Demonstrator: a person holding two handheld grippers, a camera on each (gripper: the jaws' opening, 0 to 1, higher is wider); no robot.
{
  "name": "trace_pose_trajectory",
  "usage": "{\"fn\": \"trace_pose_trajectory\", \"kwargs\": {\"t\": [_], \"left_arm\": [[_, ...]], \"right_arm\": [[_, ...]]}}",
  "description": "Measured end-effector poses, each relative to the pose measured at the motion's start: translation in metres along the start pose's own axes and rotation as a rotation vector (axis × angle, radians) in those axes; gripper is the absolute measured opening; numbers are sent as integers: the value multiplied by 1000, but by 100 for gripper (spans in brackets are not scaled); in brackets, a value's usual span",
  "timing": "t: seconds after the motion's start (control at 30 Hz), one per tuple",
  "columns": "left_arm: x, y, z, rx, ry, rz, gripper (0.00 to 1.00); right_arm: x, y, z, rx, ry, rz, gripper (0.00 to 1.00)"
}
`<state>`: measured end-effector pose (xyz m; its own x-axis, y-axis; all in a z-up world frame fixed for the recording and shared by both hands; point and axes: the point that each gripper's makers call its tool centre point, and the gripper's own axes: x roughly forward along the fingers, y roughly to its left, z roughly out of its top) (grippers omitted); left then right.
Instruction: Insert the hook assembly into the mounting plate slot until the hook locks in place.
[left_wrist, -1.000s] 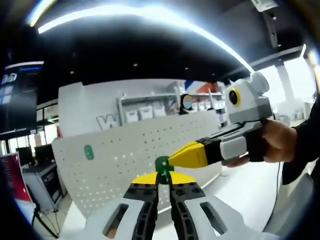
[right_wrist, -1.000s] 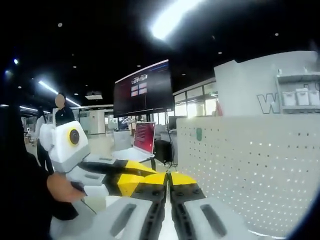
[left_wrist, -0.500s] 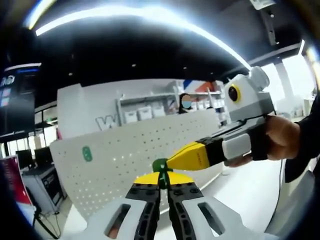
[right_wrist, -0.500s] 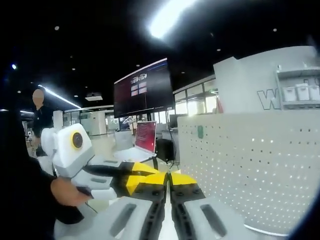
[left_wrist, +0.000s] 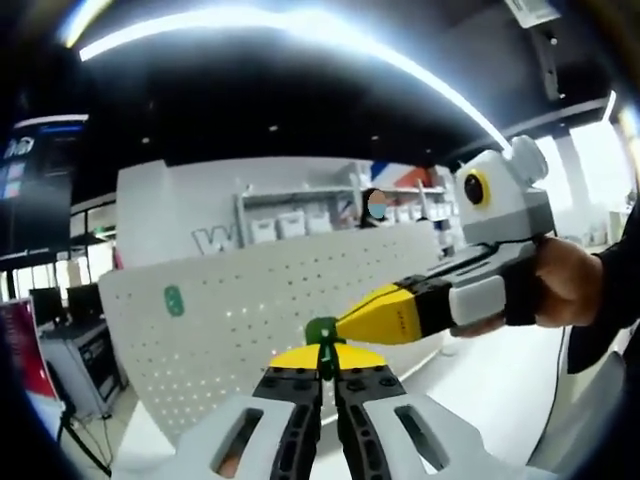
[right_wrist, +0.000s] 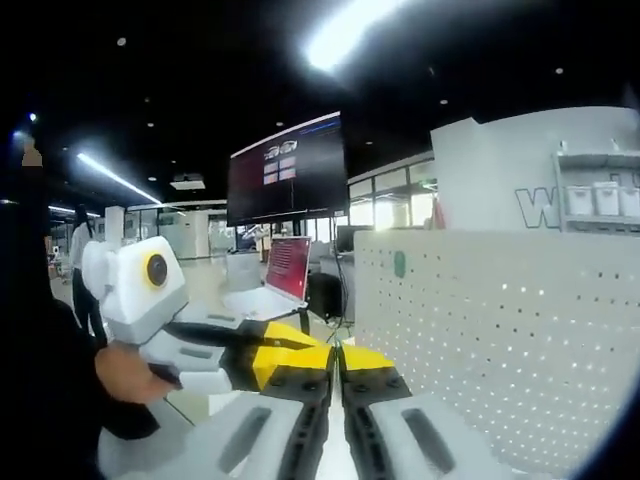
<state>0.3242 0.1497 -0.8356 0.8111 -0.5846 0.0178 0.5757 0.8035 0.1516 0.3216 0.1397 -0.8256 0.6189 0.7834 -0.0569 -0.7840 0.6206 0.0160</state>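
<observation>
In the left gripper view, the left gripper (left_wrist: 327, 362), white-bodied with black jaws and yellow tips, has its jaws drawn together on a small green plastic hook piece (left_wrist: 322, 333) that pokes up just above the tips. The right gripper (left_wrist: 350, 322) comes in from the right, held by a hand (left_wrist: 568, 283) in a dark sleeve; its yellow tip touches or nearly touches the green piece, and whether its jaws are apart or together cannot be told there. Behind both stands a white perforated mounting plate (left_wrist: 240, 310), upright and dotted with rows of small holes, with a second green hook (left_wrist: 174, 300) fixed on its face well to the left of the held piece. Past the plate are a white wall with shelves of boxes (left_wrist: 300, 222) and a long curved ceiling light (left_wrist: 300, 30).

In the right gripper view, the right gripper (right_wrist: 334, 368) shows its jaws closed with no gap; what lies between the tips is hidden. The left gripper (right_wrist: 268, 352) enters from the left, its yellow tip meeting them. The perforated plate (right_wrist: 500, 330) fills the right side, the small green hook (right_wrist: 399, 264) on it near its upper left corner. Farther off stand an open laptop (right_wrist: 288, 282) and a dark wall screen (right_wrist: 288, 172). The plate's lower edge is cut off.
</observation>
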Motion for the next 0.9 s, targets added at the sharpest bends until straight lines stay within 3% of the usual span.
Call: {"fn": "trace_pose_trajectory", "kwargs": {"t": [0.63, 0.9], "left_arm": [[-2, 30, 0, -49, 20, 55, 3], [-2, 57, 4, -49, 16, 113, 3]], "right_arm": [[-11, -17, -2, -83, 25, -84, 26], [-17, -21, -5, -90, 32, -98, 36]]}}
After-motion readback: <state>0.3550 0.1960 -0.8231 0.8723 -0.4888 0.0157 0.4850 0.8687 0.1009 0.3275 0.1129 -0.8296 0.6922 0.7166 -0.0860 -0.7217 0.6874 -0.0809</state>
